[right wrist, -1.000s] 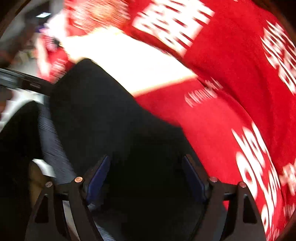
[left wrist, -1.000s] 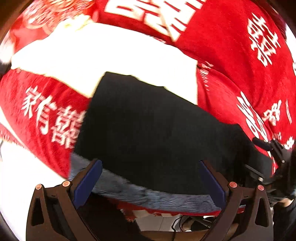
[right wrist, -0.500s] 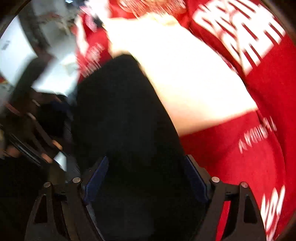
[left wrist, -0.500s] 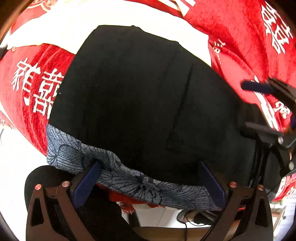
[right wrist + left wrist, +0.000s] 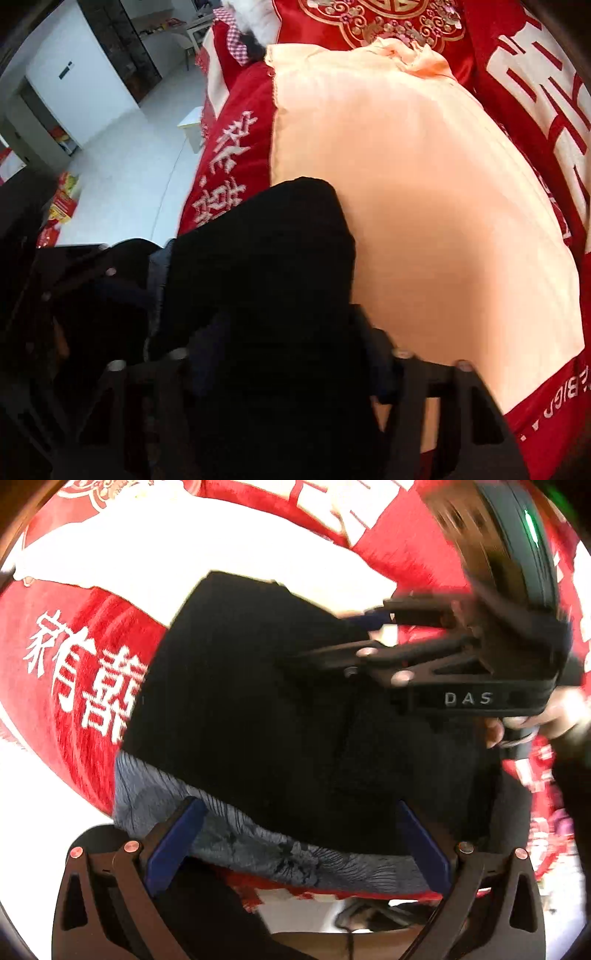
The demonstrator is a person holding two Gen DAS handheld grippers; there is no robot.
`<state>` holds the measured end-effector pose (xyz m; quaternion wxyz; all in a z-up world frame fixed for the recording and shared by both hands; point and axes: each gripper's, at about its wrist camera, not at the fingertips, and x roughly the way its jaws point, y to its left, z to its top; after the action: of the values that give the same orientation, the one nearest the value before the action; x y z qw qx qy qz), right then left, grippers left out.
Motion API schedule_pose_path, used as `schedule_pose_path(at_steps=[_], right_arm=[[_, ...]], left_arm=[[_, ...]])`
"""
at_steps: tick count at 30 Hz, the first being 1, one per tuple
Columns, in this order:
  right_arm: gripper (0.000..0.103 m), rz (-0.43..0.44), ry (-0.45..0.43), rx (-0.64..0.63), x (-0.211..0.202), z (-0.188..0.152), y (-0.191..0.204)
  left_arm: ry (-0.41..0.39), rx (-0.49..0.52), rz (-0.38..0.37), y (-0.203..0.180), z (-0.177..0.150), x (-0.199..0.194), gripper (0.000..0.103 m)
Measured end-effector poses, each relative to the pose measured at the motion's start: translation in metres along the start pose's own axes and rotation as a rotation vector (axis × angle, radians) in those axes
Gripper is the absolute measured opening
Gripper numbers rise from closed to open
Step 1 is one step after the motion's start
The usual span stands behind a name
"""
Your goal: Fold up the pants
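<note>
The black pants (image 5: pixel 266 709) lie folded on the bed, with a grey-blue patterned inner band (image 5: pixel 258 842) along the near edge. My left gripper (image 5: pixel 295 842) is open, its blue pads straddling that band. My right gripper (image 5: pixel 373 627) shows in the left wrist view, coming in from the right over the pants' far right corner, jaws apart. In the right wrist view the pants (image 5: pixel 266 266) fill the space between the right gripper's (image 5: pixel 291 354) fingers; the gripper is open.
The bed carries a red blanket with white characters (image 5: pixel 74 672) and a peach sheet (image 5: pixel 424 206). A red embroidered pillow (image 5: pixel 376 22) lies at the head. White floor and a white cabinet (image 5: pixel 74 81) lie to the left of the bed.
The right gripper has swung left and up over the pants, turning toward the head of the bed. The left gripper has stayed open at the patterned band.
</note>
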<state>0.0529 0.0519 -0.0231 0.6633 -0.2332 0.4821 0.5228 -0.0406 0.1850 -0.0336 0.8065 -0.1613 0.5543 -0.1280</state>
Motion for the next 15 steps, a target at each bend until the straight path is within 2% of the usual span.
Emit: schedule_pose_path(at_steps=[1, 2, 4, 7, 12, 14, 15], right_arm=[[0.029, 0.017, -0.029, 0.006, -0.012, -0.003, -0.001], [0.027, 0.041, -0.062, 0.013, -0.023, -0.007, -0.002], [0.024, 0.058, -0.099, 0.008, -0.035, -0.008, -0.003], [0.022, 0.032, -0.134, -0.036, -0.047, -0.015, 0.015], [0.022, 0.006, -0.17, -0.066, -0.059, -0.019, 0.028], [0.022, 0.007, -0.177, -0.067, -0.064, -0.02, 0.028], [0.022, 0.007, -0.179, -0.068, -0.067, -0.021, 0.029]], left_arm=[[-0.028, 0.004, -0.009, 0.006, 0.002, -0.01, 0.103], [-0.055, 0.012, -0.009, 0.013, 0.005, -0.02, 0.103], [-0.102, 0.025, -0.008, 0.027, 0.01, -0.04, 0.103], [-0.143, 0.066, -0.03, 0.048, 0.016, -0.059, 0.103], [-0.101, 0.223, -0.073, 0.052, 0.028, -0.048, 0.103], [-0.062, 0.244, -0.126, 0.052, 0.033, -0.037, 0.103], [-0.036, 0.249, -0.175, 0.053, 0.036, -0.031, 0.103]])
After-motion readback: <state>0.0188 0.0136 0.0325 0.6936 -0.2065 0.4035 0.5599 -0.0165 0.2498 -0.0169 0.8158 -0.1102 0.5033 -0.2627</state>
